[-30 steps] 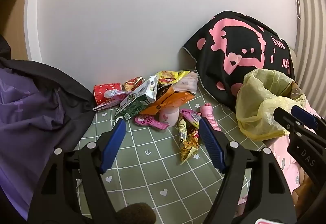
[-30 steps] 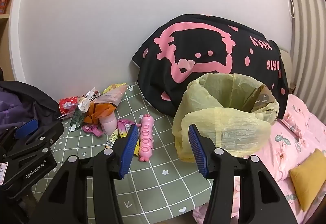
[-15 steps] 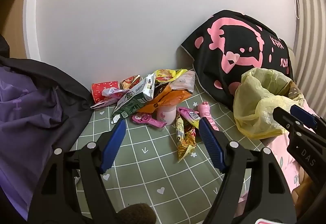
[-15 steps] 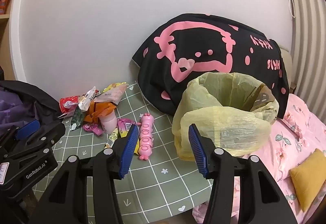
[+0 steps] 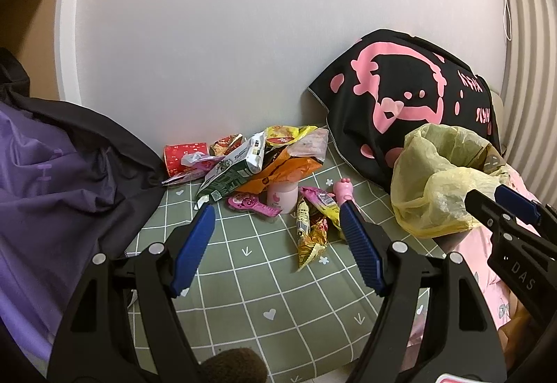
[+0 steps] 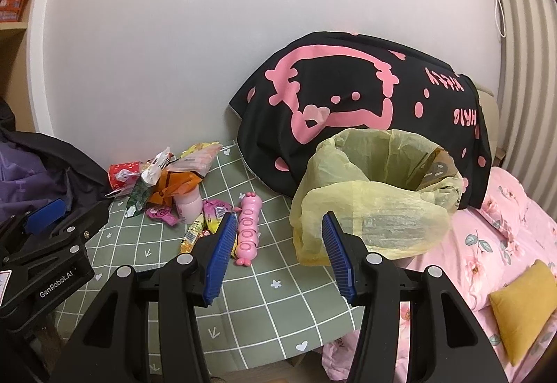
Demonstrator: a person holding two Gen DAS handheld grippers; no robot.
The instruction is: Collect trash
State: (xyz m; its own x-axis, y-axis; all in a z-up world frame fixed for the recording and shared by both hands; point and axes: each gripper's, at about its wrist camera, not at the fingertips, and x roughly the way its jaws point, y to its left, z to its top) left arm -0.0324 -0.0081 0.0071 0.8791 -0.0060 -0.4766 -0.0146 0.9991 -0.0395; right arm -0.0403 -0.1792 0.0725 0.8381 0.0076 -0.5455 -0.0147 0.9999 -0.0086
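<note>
**Trash pile untouched, both tools empty**

Trash pile (image 5: pixel 264 170) sits at the far edge of the green checked bed sheet (image 5: pixel 250 282), against the wall: red cup (image 5: pixel 186 155), green carton (image 5: pixel 231 170), orange wrapper (image 5: pixel 289 170), pink bottle (image 5: pixel 282 200), snack wrappers (image 5: pixel 311 236) spilling toward the near side. Pink caterpillar toy (image 6: pixel 248 226) lies just beside them, maybe not trash. Yellow bag-lined bin (image 6: pixel 376 205) stands at the sheet's right edge, mouth open and upright, likely so items drop straight in. Left tool (image 5: pixel 276 243) spread wide, holding nothing, aimed at the near wrappers. Right tool (image 6: pixel 276 250) also spread, empty, pointing between toy and bin. Black pink-print cloth (image 6: pixel 348 97) behind the bin; purple jacket (image 5: pixel 45 181) at the left edge. Nothing collected yet, judging by the pile.
</note>
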